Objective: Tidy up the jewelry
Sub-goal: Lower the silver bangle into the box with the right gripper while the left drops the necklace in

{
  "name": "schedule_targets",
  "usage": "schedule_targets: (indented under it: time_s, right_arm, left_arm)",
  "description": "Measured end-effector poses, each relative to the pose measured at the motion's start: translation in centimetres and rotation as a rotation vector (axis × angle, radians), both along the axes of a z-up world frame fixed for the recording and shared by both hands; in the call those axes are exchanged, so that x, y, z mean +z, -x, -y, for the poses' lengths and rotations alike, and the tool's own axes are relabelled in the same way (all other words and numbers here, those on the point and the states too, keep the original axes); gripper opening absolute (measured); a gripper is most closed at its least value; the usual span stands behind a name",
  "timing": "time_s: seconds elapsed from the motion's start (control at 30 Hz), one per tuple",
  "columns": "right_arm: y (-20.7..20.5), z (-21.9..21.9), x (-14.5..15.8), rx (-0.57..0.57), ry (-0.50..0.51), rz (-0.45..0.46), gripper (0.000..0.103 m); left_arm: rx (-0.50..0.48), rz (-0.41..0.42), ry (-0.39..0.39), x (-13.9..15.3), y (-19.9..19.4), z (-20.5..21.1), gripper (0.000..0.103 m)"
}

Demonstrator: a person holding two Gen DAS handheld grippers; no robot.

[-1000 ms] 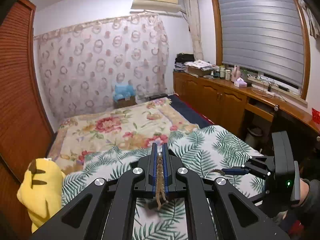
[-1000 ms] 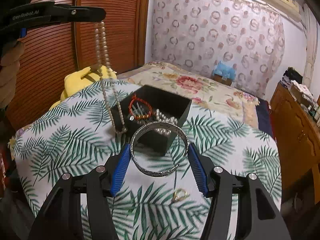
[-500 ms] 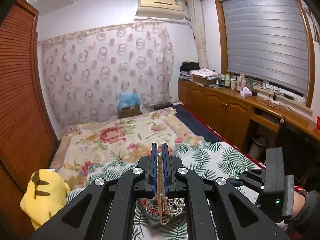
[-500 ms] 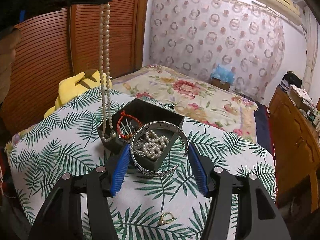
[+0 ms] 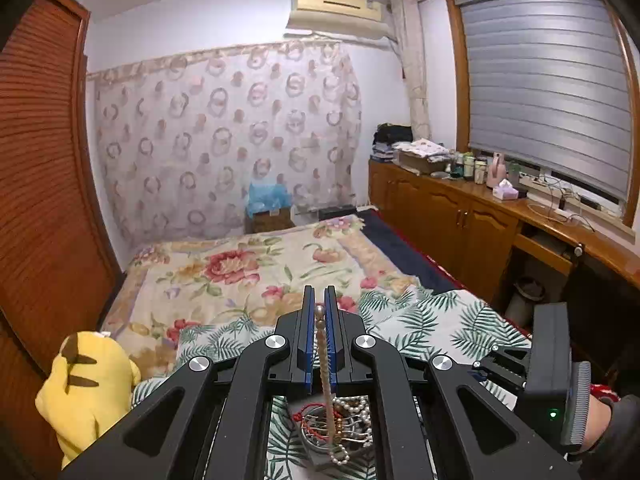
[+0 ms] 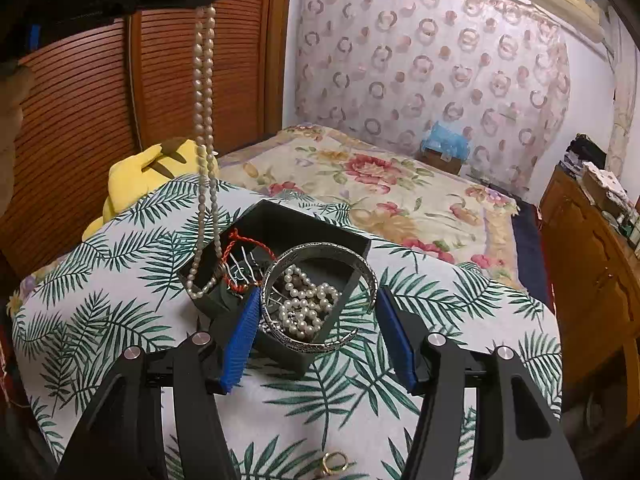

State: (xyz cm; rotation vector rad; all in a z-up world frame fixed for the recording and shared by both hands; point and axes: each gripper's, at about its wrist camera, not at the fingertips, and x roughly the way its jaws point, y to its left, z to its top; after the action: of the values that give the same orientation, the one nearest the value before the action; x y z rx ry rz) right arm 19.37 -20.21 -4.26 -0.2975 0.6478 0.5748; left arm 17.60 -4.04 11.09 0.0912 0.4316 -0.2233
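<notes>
1. Black and square, the open plastic jewelry box (image 6: 320, 236) is my landmark; it sits on the white cloth printed with green palm leaves (image 6: 120, 312) that covers the near end of the bed.
2. My left gripper (image 5: 319, 312) is clamped nearly flat on a long strand of small cream pearls (image 6: 206, 152), which I call the pearl strand; its blue pads (image 5: 308, 344) pinch the top bead.
3. From the right wrist view, the pearl strand hangs straight down from the left gripper, high above the box, and its bottom loop dangles at the box's left corner; I cannot tell whether it touches the rim.
4. My right gripper (image 6: 318, 320) holds a wide engraved silver bangle (image 6: 320, 300) between its blue pads, fingers set about halfway apart to span the ring.
5. That silver bangle hovers just above the box's near corner, tilted slightly toward me.
6. Inside the box I see a heap of white pearl beads (image 6: 306, 306) at the near side, a red cord bracelet (image 6: 248, 256) at the left side, and thin silver wires beside the cord.
7. On the leaf cloth, nearer to me than the box, lies a small gold ring (image 6: 334, 462).
8. Left of the box, beyond the cloth's edge, a yellow plush toy (image 6: 148, 172) leans by the slatted wooden wardrobe doors (image 6: 200, 80).
9. Behind the box, the bed's floral quilt (image 6: 380, 184) stretches toward a curtain with ring patterns (image 6: 432, 68).
</notes>
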Motion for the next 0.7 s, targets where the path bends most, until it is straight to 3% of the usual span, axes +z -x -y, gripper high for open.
schedule_targets:
  time_s: [0.33,0.7]
  right_arm:
    - [-1.9,-2.0,-1.4,0.035,-0.014,-0.036,0.061]
    - [-2.8,-3.7,-2.8,0.046,0.014,-0.047,0.061]
  left_arm:
    - [0.013,-0.103,0.012,-4.4,-2.7,-1.2,0.004]
    - [0.047,-0.174,0.016,-8.4,-1.9,-3.2,0.005]
